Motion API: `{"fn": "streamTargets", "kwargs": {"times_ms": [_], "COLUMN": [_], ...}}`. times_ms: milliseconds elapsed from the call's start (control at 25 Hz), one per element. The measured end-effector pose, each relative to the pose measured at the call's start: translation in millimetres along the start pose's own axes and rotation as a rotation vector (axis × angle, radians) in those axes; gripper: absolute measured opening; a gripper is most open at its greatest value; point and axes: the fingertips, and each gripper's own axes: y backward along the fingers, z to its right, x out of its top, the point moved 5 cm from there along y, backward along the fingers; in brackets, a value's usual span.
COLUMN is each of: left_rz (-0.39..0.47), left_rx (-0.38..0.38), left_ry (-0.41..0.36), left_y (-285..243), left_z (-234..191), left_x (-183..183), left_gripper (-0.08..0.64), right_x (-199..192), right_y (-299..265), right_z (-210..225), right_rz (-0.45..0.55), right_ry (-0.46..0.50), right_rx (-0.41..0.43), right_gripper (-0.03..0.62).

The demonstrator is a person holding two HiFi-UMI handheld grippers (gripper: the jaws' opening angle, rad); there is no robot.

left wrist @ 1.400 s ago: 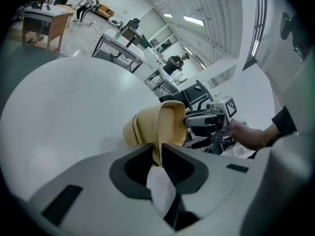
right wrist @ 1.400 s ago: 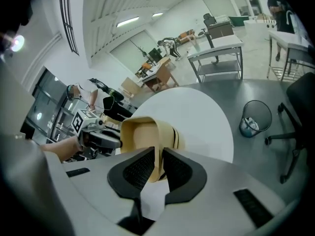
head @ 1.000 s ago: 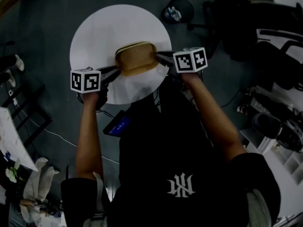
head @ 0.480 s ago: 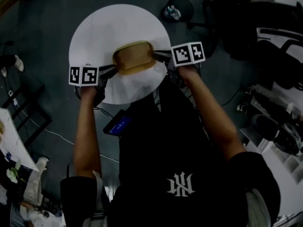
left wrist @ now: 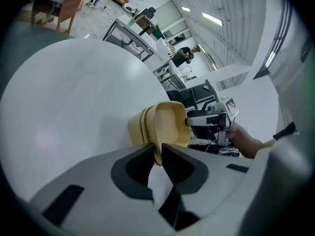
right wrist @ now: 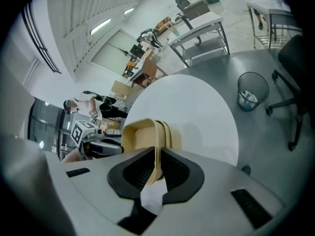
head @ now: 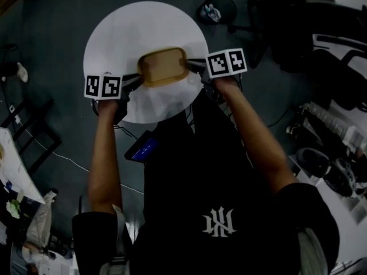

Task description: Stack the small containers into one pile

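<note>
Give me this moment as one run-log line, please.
left tool: clamped on rim of nested containers, jaws just eased wider | right tool: clamped on opposite rim | position: over round white table

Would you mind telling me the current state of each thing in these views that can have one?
Nested stack of tan plastic containers: open side up over the round white table, lifted or resting I cannot tell.
Left gripper: closed on the stack's rim, jaws just eased slightly wider.
Right gripper: closed on the opposite rim.
Dark round waste bin: upright on the floor, some rubbish inside.
</note>
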Motion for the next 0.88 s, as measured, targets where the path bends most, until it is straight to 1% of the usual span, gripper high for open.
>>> {"fn": "streamTargets", "kwargs": {"times_ms": [160, 280, 400, 520, 600, 640, 680, 720, 840, 880], "left_rz": [0.030, 0.061, 0.109, 0.174, 0.226, 0.249, 0.268, 0.286, 0.375, 0.419], "left_rx": [0.024, 0.045, 0.076, 0.087, 0.088, 0.082, 0.074, 0.070, 0.051, 0.028], "left_ry": [-0.048, -0.077, -0.090, -0.101, -0.135, -0.155, -0.176, -0.202, -0.296, -0.330], "left_y": [0.6, 3.1, 12.1, 25.2, 34.1, 38.4, 42.9, 48.1, 71.4, 80.5], "left_z": [0.4, 0.3, -2.4, 0.0, 8.8, 15.5, 23.5, 32.4, 65.6, 79.9], "left_x": [0.4, -1.4, -1.9, 0.0, 4.2, 6.8, 9.9, 14.1, 30.3, 33.3], "left_gripper": [0.055, 0.067, 0.104, 0.106, 0.104, 0.103, 0.094, 0.082, 0.028, 0.015], "right_x": [0.3, 2.0, 8.5, 19.4, 27.2, 31.6, 36.5, 41.7, 54.9, 56.1], "right_y": [-2.7, -1.4, 7.7, 21.1, 31.7, 36.3, 40.3, 44.1, 59.2, 65.8], "right_z": [-0.3, 0.2, -0.7, -6.6, -17.2, -26.3, -38.6, -54.2, -112.1, -131.1], "right_rz": [-0.001, 0.016, 0.058, 0.120, 0.166, 0.192, 0.219, 0.247, 0.332, 0.354], "right_ry": [0.111, 0.157, 0.186, 0.229, 0.274, 0.305, 0.340, 0.373, 0.456, 0.498], "right_rx": [-0.043, -0.078, -0.102, -0.103, -0.082, -0.057, -0.011, 0.063, 0.369, 0.446], "right_gripper": [0.061, 0.061, 0.061, 0.061, 0.061, 0.061, 0.061, 0.060, 0.052, 0.051]}}
